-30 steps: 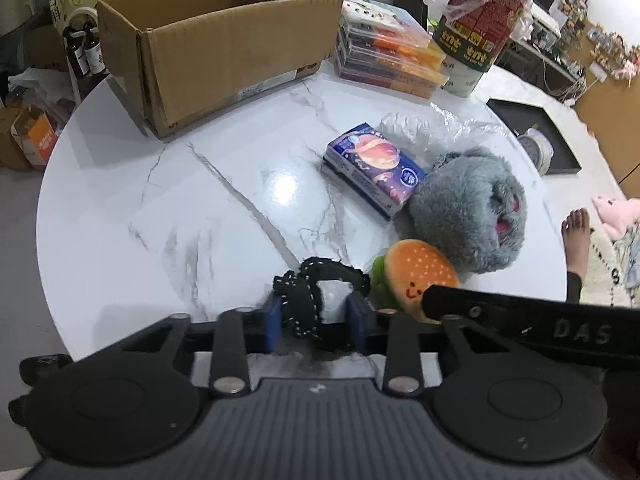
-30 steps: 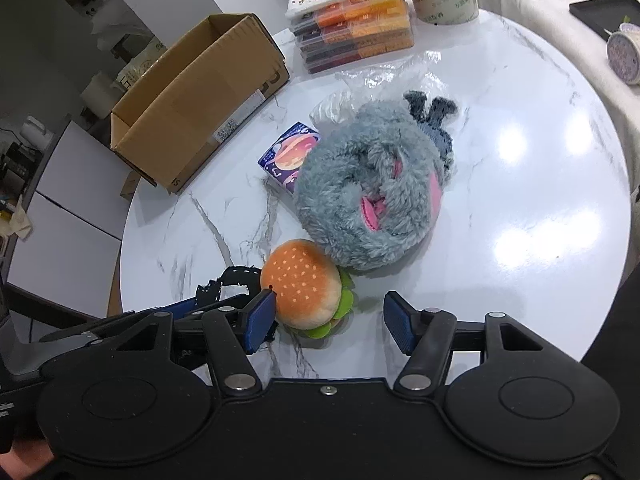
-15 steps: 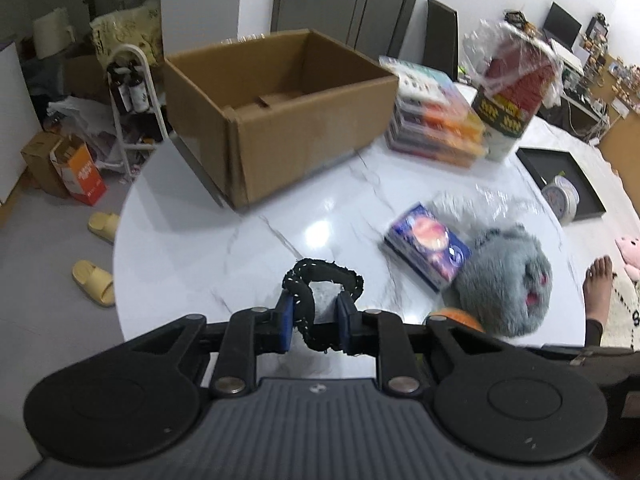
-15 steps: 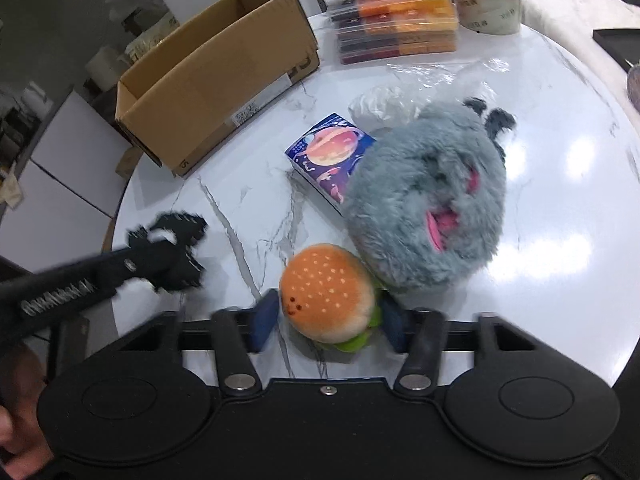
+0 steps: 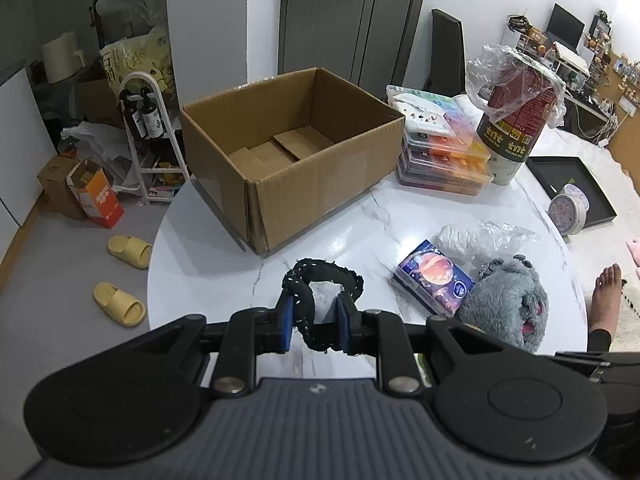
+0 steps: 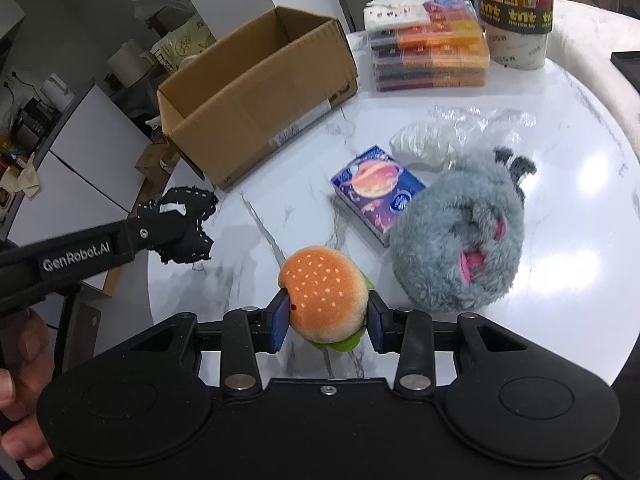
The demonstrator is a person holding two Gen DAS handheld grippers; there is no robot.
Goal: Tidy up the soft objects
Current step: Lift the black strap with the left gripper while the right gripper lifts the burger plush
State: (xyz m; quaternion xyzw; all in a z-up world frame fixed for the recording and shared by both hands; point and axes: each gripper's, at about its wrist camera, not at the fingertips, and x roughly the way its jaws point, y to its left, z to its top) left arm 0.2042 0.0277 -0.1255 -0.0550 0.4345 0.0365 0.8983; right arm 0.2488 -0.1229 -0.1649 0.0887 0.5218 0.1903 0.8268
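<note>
We hold a black fuzzy ring [image 5: 320, 304] in our left hand-held gripper [image 5: 314, 320]. Its two blue pads squeeze the ring from both sides, and the ring is up in the air above the white table [image 5: 224, 256]. In the right wrist view we see the same ring [image 6: 186, 226] hanging off the tip of that long black tool.

Our right hand-held gripper [image 6: 326, 322] pinches a little burger toy [image 6: 324, 294]. The toy has an orange bun with pale dots and a green bit at the bottom. It sits tight between the two blue pads, near the front edge of the table.

A big gray fluffy toy [image 6: 456, 246] with pink spots lies on the table just to the right of the burger. A blue tissue pack [image 6: 376, 190] with a planet picture lies beside the fluffy toy, touching it. Some crinkly clear plastic [image 6: 432, 138] lies behind them.

An open cardboard box [image 5: 292, 152] stands at the far left part of the table, with only loose flaps showing on its floor. Next to it is a stack of colorful plastic cases [image 5: 440, 148], and a tall red tub [image 5: 516, 116] with a plastic bag over it.
</note>
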